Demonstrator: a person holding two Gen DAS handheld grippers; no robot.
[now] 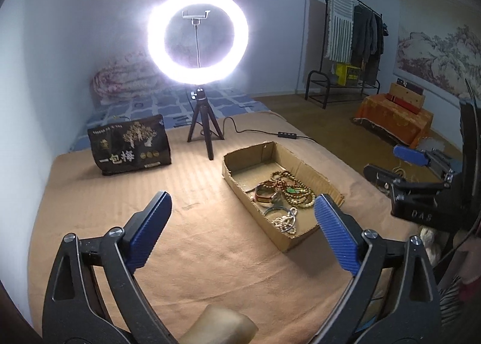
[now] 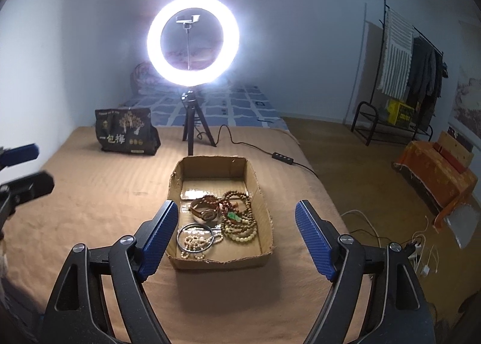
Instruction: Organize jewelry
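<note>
Lengthwise, cardboard box (image 2: 258, 184) toward ring light (image 2: 192, 46)

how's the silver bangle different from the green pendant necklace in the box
The bangle is a plain, rigid metal hoop lying flat; the necklace is a string of brownish beads heaped in coils. The bangle is bare silver, while the necklace carries a green pendant. The bangle sits at the near left of the box, over pale beads; the necklace lies to the right. Both rest inside the box, untouched.

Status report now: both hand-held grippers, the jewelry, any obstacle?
Left hand-held gripper open, empty. Right hand-held gripper open, empty. Jewelry piled in cardboard box, untouched. Nothing in the way.
</note>
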